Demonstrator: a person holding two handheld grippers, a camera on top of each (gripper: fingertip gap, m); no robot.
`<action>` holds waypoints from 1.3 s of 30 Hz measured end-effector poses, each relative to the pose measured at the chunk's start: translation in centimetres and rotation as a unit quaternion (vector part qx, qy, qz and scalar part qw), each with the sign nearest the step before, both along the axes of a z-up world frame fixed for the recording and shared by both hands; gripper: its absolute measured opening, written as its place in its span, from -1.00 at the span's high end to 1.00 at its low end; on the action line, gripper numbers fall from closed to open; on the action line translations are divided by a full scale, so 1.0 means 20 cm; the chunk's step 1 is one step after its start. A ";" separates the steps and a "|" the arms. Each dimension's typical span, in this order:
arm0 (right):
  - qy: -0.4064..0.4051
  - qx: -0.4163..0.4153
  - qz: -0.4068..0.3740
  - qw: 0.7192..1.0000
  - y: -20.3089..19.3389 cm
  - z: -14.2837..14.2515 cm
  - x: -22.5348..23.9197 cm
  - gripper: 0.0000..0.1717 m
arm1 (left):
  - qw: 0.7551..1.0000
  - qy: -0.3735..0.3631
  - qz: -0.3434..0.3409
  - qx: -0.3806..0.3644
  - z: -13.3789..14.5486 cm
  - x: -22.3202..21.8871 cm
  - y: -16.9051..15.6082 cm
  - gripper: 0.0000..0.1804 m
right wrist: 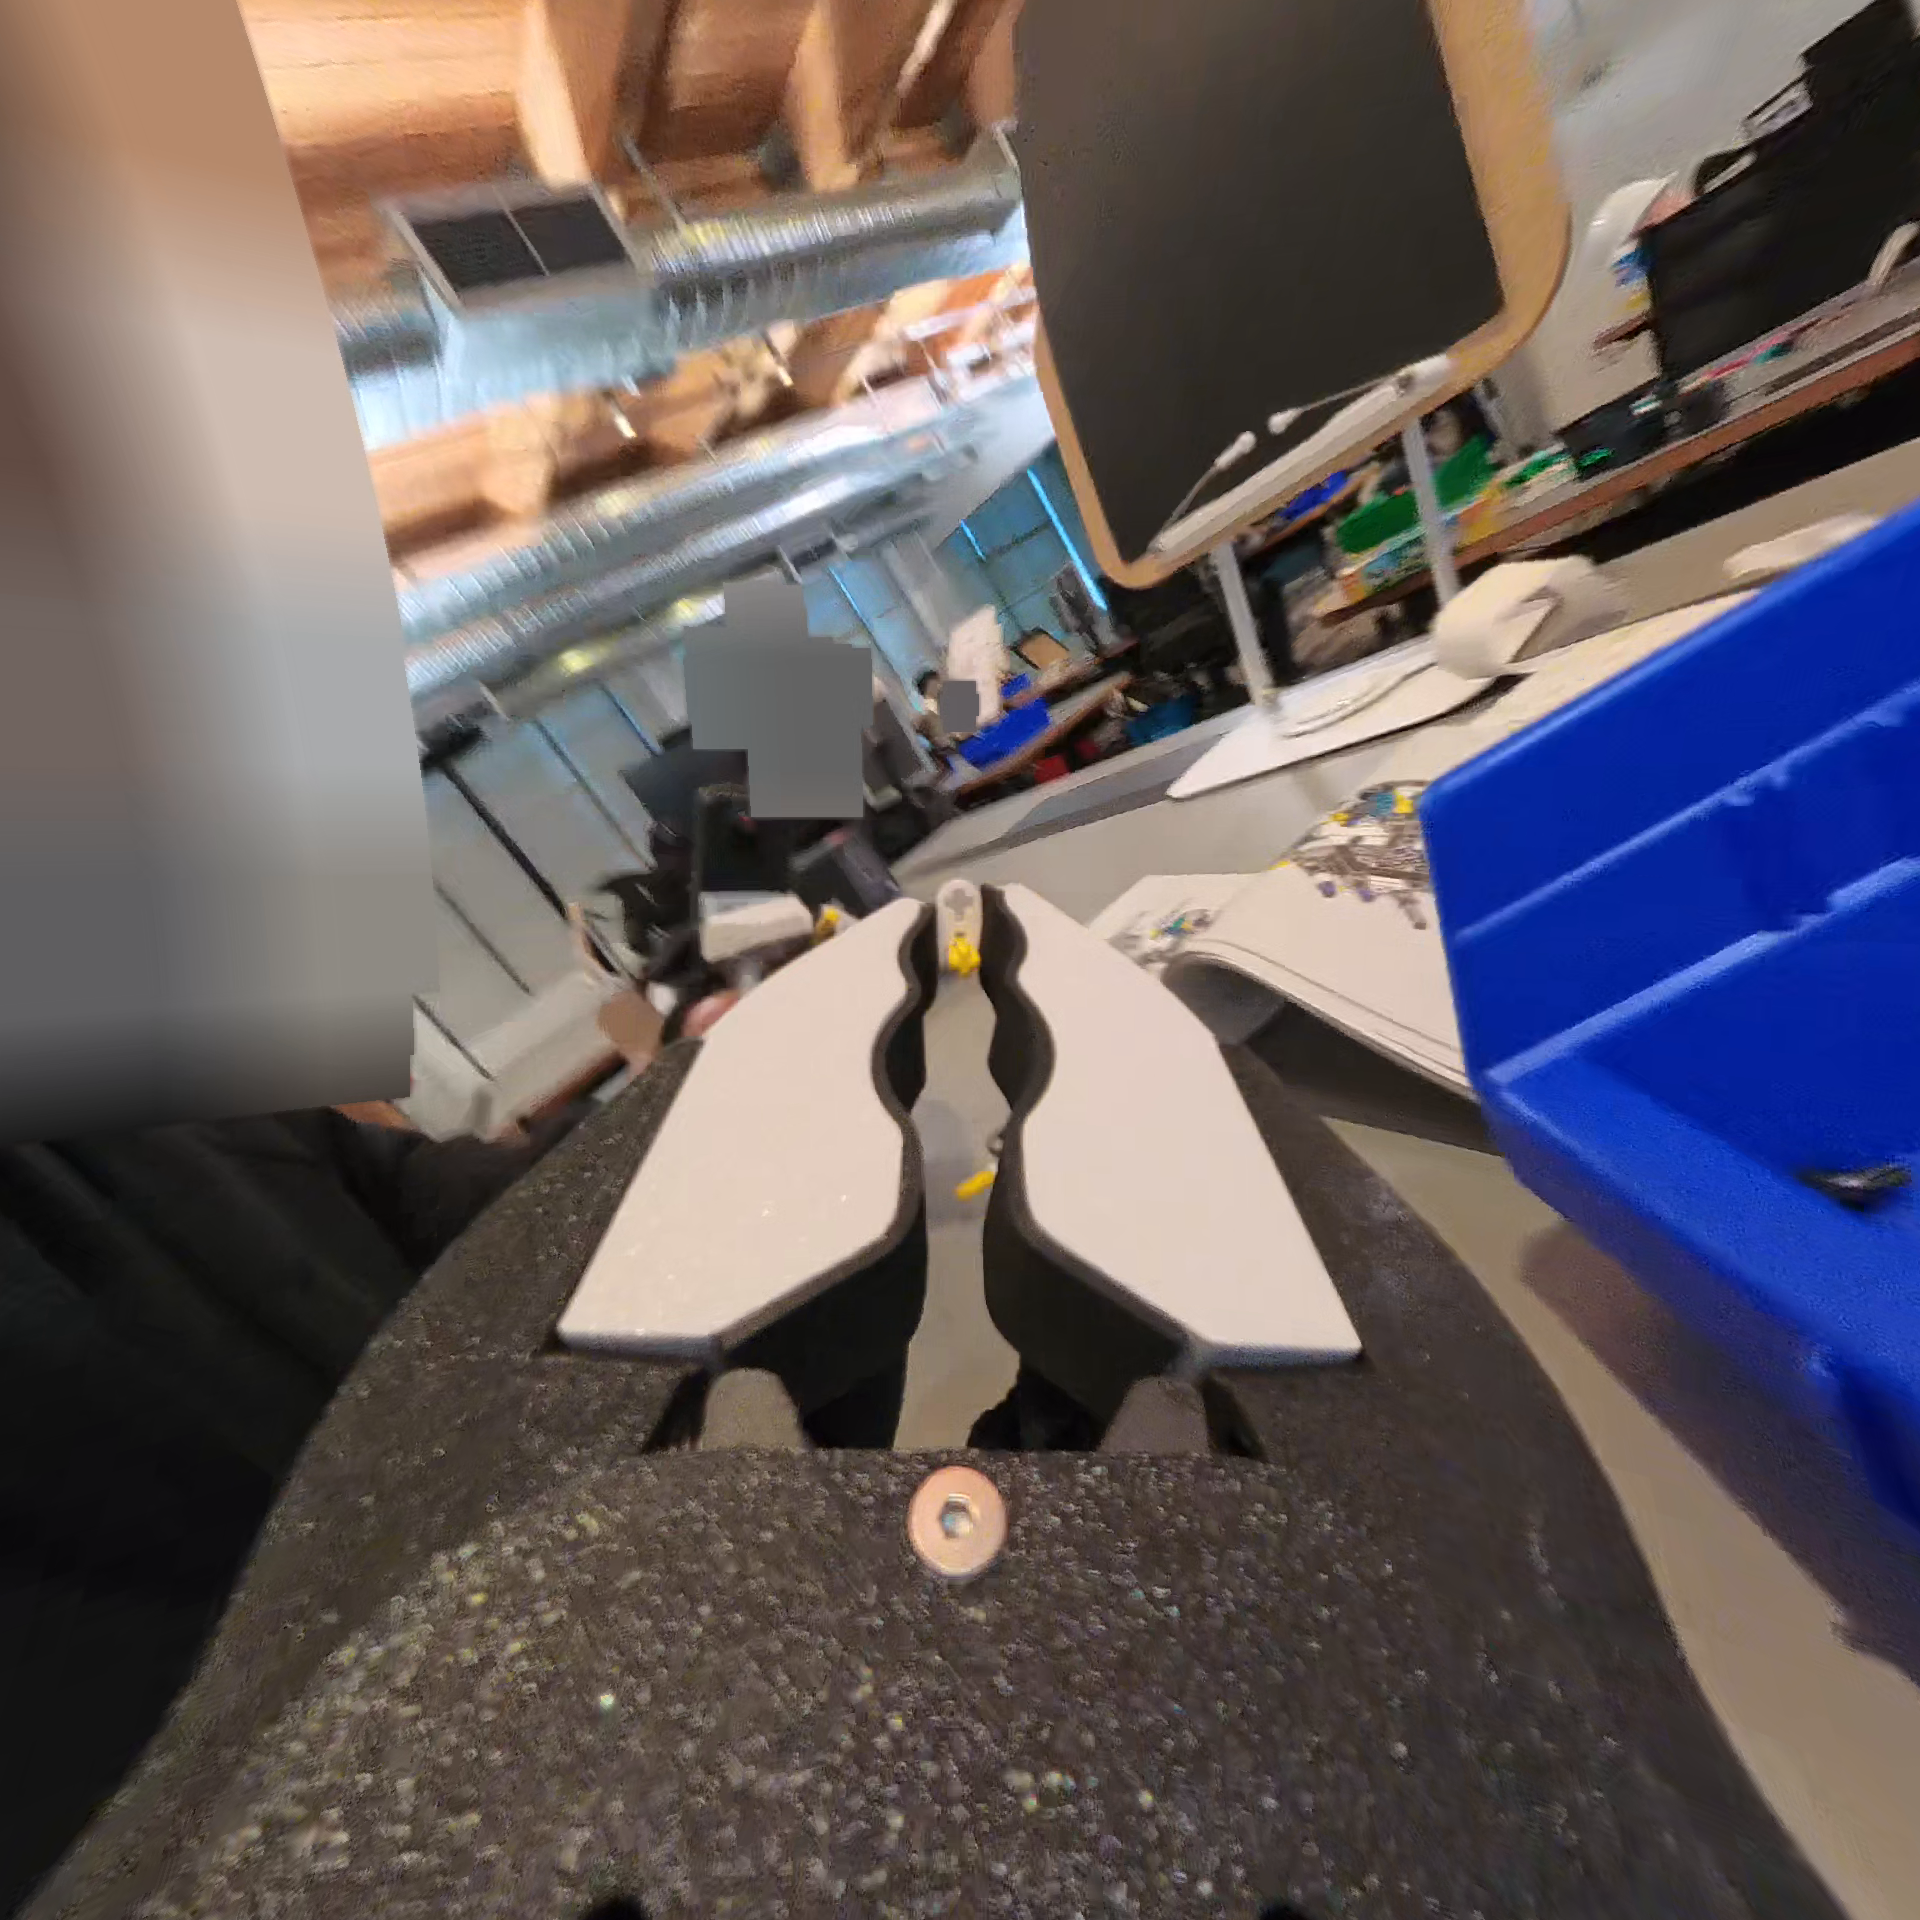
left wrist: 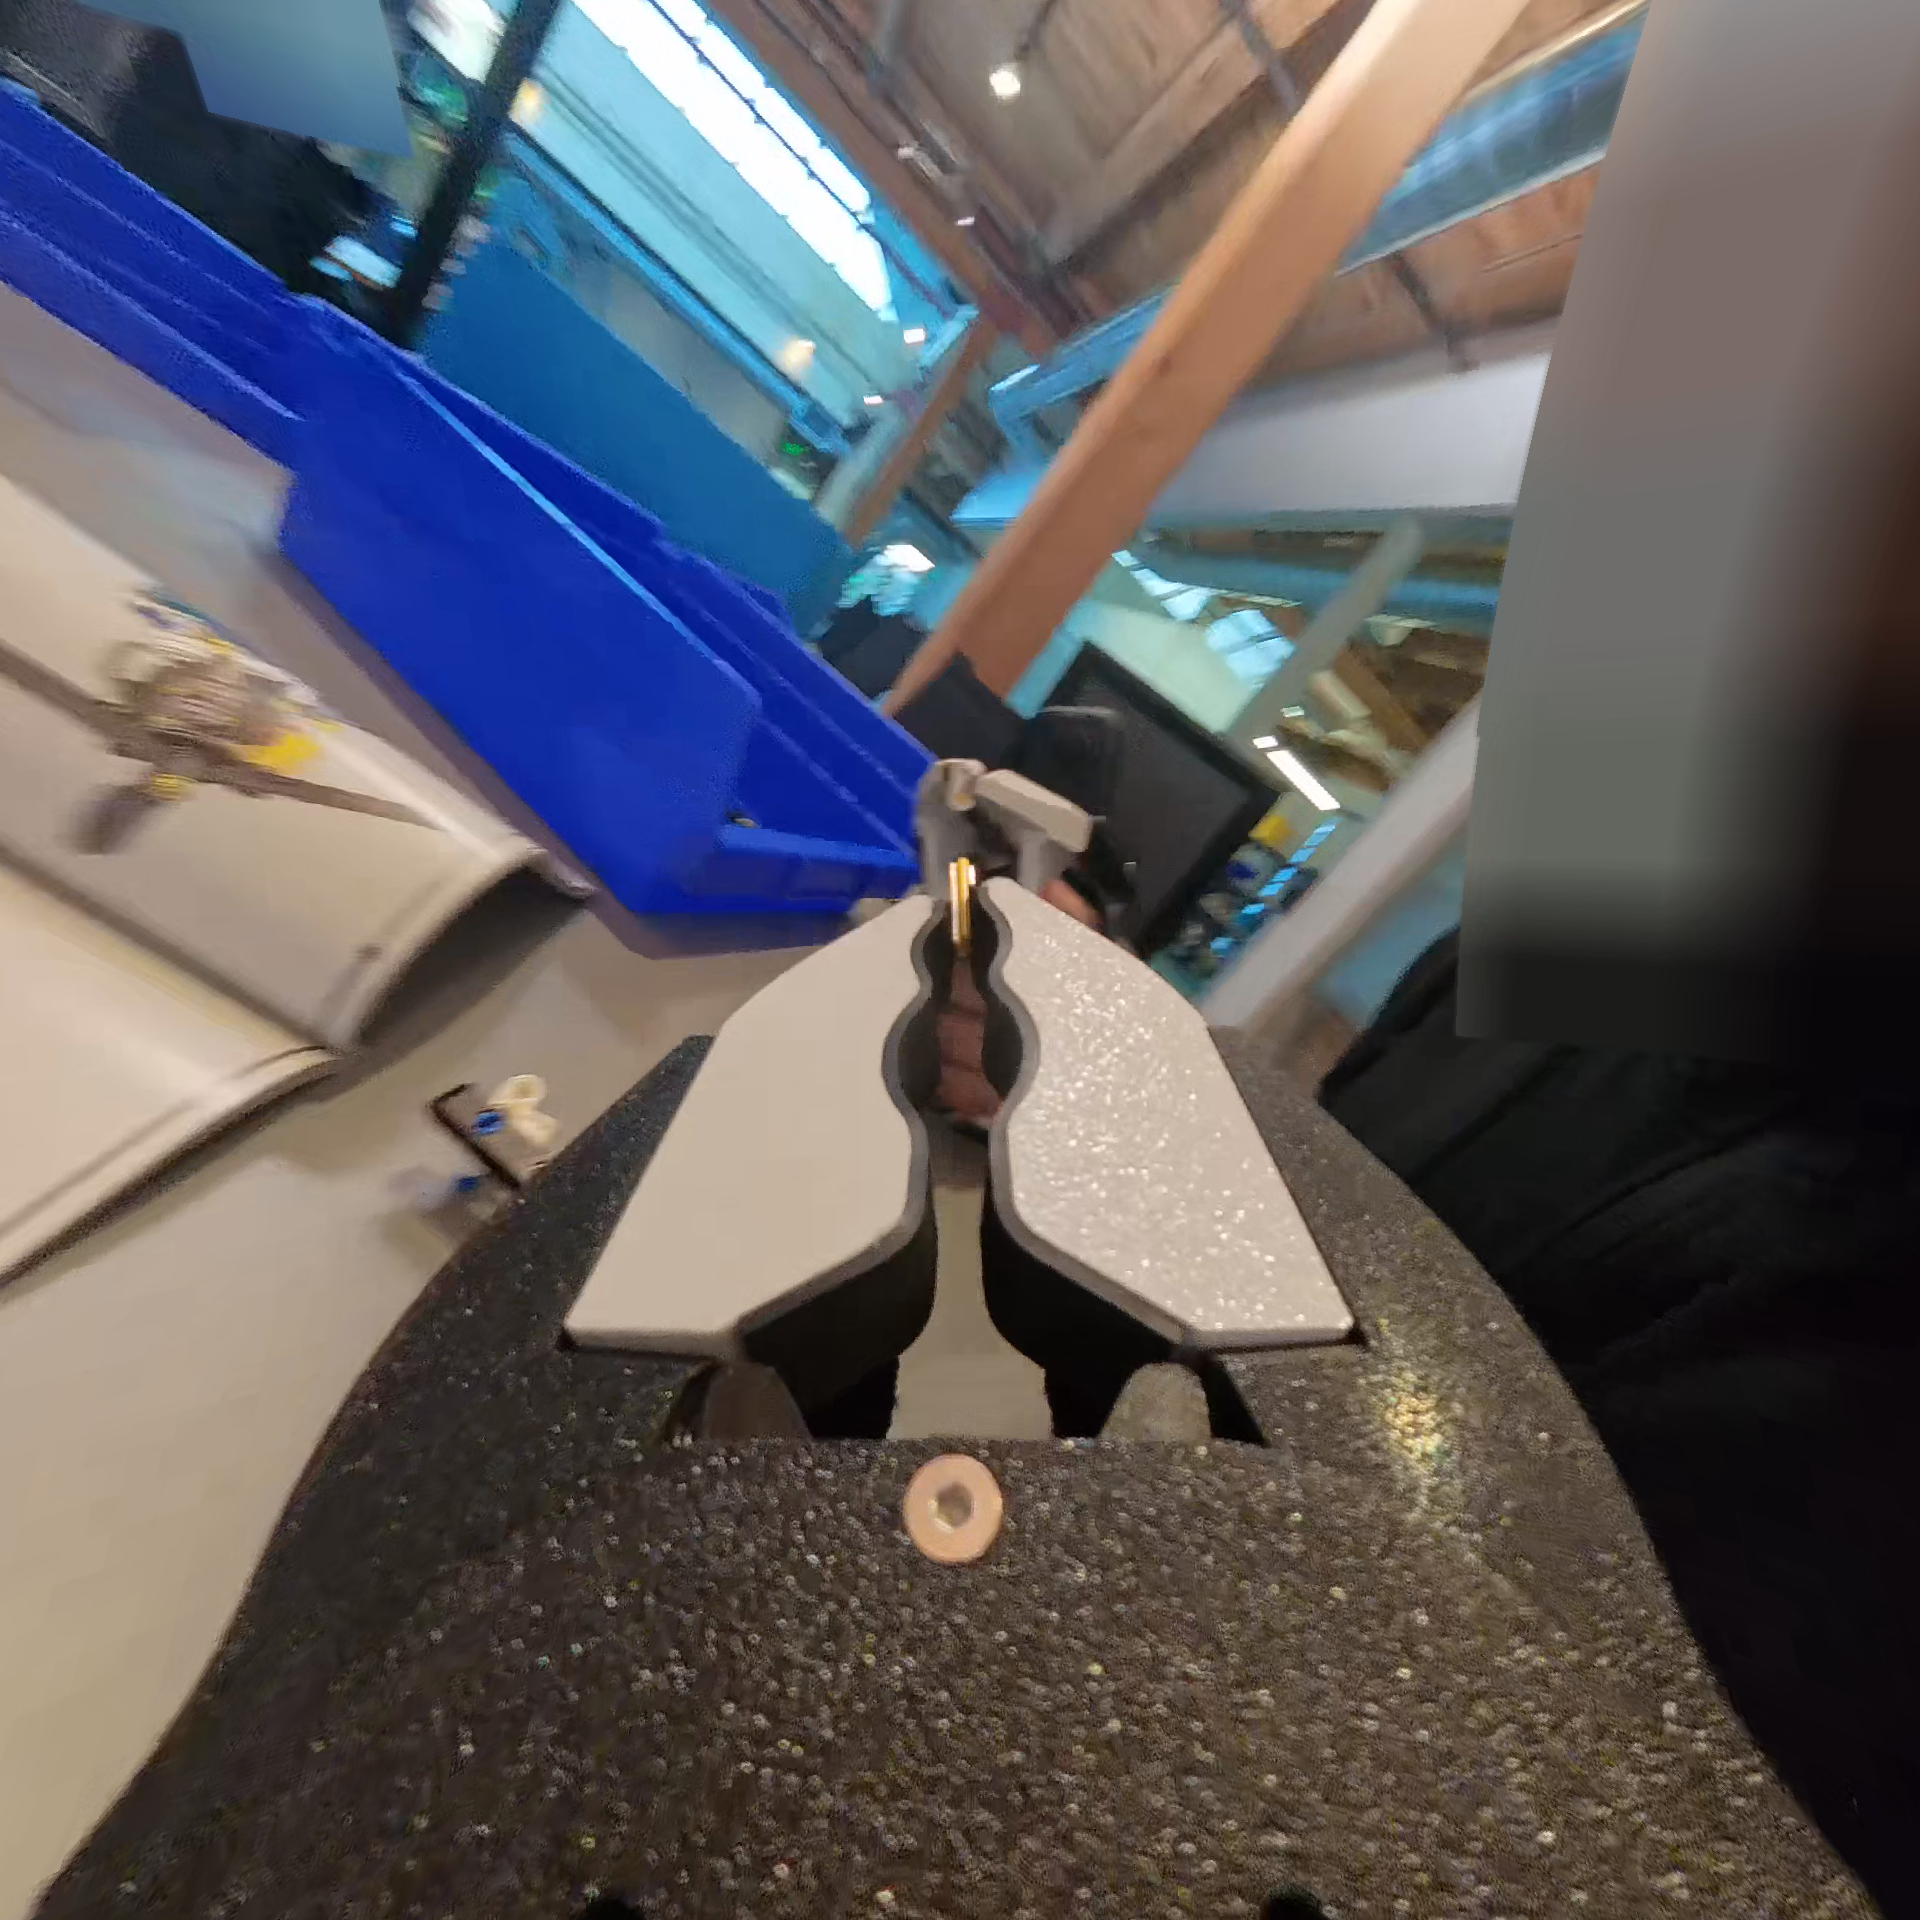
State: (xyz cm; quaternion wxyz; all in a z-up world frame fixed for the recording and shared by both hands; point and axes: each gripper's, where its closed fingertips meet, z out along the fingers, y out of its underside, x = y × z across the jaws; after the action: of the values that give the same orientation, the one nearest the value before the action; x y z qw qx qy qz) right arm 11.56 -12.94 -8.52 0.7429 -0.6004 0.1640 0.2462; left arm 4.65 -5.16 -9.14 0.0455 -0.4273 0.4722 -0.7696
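Plastic building-toy parts sit in both grippers, small, rigid and light by the look of them, so my guess is that weight will not trouble the grasp while their smooth faces and short length may let them twist or slip. The left gripper (left wrist: 964, 914) is closed at its very tips on a thin yellow piece (left wrist: 963, 902), seen edge-on, with only a sliver standing proud of the pads; just beyond the tips is a grey angled assembly (left wrist: 997, 816) that seems joined to the yellow piece, though I cannot tell how. The right gripper (right wrist: 958, 925) pinches a pale grey beam (right wrist: 957, 914) with a cross-shaped hole near its rounded end and a yellow pin (right wrist: 964, 956) in it; the beam runs back along the gap between the fingers, so it is taken by its flat sides, a fair hold for a stiff strip. Both grippers are raised off the grey table (left wrist: 208, 1351) and tilted, pointing out across the room rather than down. To the left of the left gripper lie a blue bin (left wrist: 540, 623) and an open instruction booklet (left wrist: 177, 831); the same bin lies right of the right gripper.
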 end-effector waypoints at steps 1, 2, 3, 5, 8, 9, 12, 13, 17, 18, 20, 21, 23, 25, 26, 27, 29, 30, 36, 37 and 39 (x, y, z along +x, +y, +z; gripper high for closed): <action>-0.028 -0.017 -0.005 0.999 0.00 -0.01 -0.02 0.91 | 1.000 0.000 0.012 0.021 -0.01 0.01 0.00 0.94; -0.057 -0.039 -0.005 0.998 0.01 -0.03 -0.05 0.91 | 0.999 0.000 0.007 0.041 -0.02 0.01 -0.03 0.94; -0.079 -0.060 -0.005 0.995 0.03 -0.05 -0.08 0.91 | 0.998 -0.002 0.005 0.069 -0.02 0.03 -0.07 0.94; -0.107 -0.088 -0.017 0.990 0.03 -0.08 -0.07 0.91 | 0.992 -0.005 0.003 0.126 -0.02 0.07 -0.11 0.94; -0.138 -0.135 -0.049 0.980 0.02 -0.12 -0.01 0.90 | 0.985 -0.015 0.000 0.171 0.06 0.21 -0.19 0.94; -0.148 -0.149 -0.058 0.976 0.00 -0.13 0.01 0.90 | 0.983 -0.020 -0.012 0.185 0.09 0.26 -0.23 0.94; -0.171 -0.179 -0.087 0.965 -0.04 -0.14 0.06 0.90 | 0.971 -0.036 -0.027 0.235 0.18 0.48 -0.38 0.94; -0.177 -0.184 -0.091 0.963 -0.06 -0.14 0.07 0.90 | 0.967 -0.042 -0.031 0.251 0.20 0.56 -0.43 0.94; -0.181 -0.176 -0.105 0.962 -0.12 -0.11 0.11 0.90 | 0.941 -0.027 -0.024 0.336 0.13 0.87 -0.55 0.78; -0.180 -0.174 -0.108 0.962 -0.13 -0.11 0.11 0.90 | 0.935 -0.016 -0.018 0.353 0.09 0.92 -0.56 0.70; -0.175 -0.170 -0.111 0.963 -0.16 -0.11 0.13 0.90 | 0.931 0.009 -0.018 0.364 0.01 0.97 -0.57 0.57; -0.173 -0.164 -0.112 0.965 -0.18 -0.11 0.14 0.90 | 0.932 0.010 -0.011 0.363 0.00 0.96 -0.56 0.53; -0.175 -0.149 -0.107 0.967 -0.20 -0.10 0.13 0.90 | 0.937 -0.016 -0.003 0.349 0.02 0.90 -0.54 0.52; -0.189 -0.139 -0.102 0.967 -0.20 -0.10 0.12 0.90 | 0.942 -0.066 -0.024 0.327 0.06 0.76 -0.54 0.57; -0.200 -0.136 -0.097 0.965 -0.20 -0.10 0.11 0.90 | 0.944 -0.088 -0.044 0.316 0.07 0.67 -0.54 0.63; -0.212 -0.133 -0.092 0.964 -0.18 -0.10 0.10 0.90 | 0.945 -0.099 -0.061 0.305 0.07 0.60 -0.54 0.66; -0.243 -0.129 -0.084 0.958 -0.15 -0.10 0.06 0.90 | 0.953 -0.074 -0.092 0.278 0.04 0.49 -0.53 0.74; -0.266 -0.131 -0.085 0.951 -0.13 -0.10 0.05 0.90 | 0.958 -0.040 -0.109 0.261 0.01 0.46 -0.52 0.79; -0.365 -0.180 -0.103 0.908 -0.01 -0.16 0.00 0.91 | 0.961 0.106 -0.119 0.227 -0.09 0.35 -0.47 0.79; -0.377 -0.192 -0.107 0.900 0.00 -0.17 -0.01 0.91 | 0.957 0.124 -0.115 0.236 -0.12 0.35 -0.46 0.76; -0.402 -0.212 -0.119 0.883 0.01 -0.19 0.00 0.91 | 0.955 0.145 -0.106 0.236 -0.15 0.34 -0.45 0.76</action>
State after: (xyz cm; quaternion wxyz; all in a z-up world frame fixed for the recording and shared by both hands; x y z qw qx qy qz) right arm 11.47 -12.68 -12.38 0.6236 -0.7672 -0.0306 -0.1471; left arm 11.49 -14.08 -12.08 -0.0054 -0.4587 0.6847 -0.5663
